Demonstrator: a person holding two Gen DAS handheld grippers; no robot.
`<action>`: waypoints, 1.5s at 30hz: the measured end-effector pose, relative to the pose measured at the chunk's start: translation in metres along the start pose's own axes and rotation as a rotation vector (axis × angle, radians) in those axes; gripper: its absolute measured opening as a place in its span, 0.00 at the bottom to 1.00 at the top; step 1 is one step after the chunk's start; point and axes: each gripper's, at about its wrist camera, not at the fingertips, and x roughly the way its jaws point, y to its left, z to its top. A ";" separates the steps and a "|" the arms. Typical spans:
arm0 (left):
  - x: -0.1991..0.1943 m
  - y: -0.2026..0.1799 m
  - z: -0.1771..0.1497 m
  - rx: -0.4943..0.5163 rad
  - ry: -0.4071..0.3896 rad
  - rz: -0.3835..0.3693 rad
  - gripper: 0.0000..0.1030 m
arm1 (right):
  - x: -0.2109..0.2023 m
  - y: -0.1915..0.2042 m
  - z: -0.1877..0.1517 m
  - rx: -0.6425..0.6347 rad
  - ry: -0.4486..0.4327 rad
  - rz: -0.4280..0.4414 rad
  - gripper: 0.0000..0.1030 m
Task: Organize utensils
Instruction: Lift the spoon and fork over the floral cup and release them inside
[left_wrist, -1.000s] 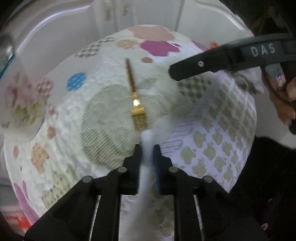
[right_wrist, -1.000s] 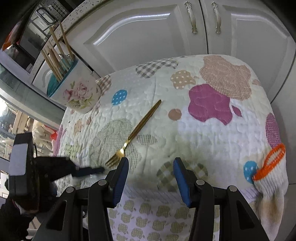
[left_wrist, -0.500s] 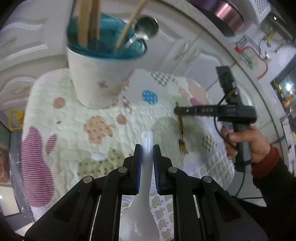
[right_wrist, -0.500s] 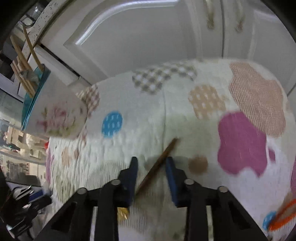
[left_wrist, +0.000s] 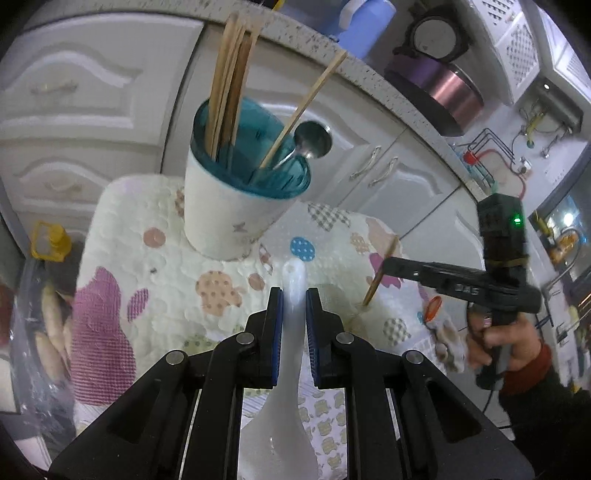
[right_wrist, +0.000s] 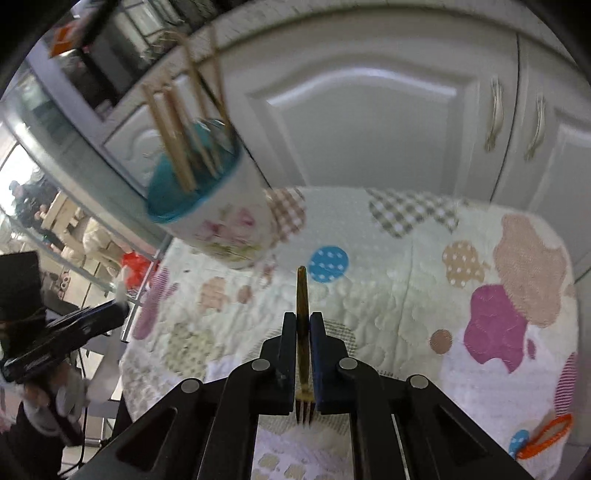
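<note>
Right gripper (right_wrist: 303, 354) fingers just closed on the gold fork (right_wrist: 302, 295), now lifted off the quilt (right_wrist: 388, 288). Left gripper (left_wrist: 294, 325) still clamps the white spoon (left_wrist: 291, 369), cup (left_wrist: 236, 206) now ahead.

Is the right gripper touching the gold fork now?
Touching. The right wrist view shows the right gripper shut on the gold fork, both pads pressed against its handle, tines pointing back toward the camera.

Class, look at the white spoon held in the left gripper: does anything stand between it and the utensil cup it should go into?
Nothing visible on the quilt lies between the white spoon and the cup. Chopsticks and a metal spoon crowd its mouth.
</note>
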 end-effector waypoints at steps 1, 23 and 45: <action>-0.004 -0.001 0.002 0.003 -0.008 -0.004 0.11 | -0.008 0.002 -0.001 -0.009 -0.014 0.002 0.06; -0.024 0.021 0.130 -0.096 -0.314 0.015 0.10 | -0.069 0.077 0.096 -0.137 -0.250 0.119 0.06; 0.052 0.034 0.135 0.059 -0.414 0.054 0.11 | 0.017 0.078 0.117 -0.172 -0.155 0.126 0.06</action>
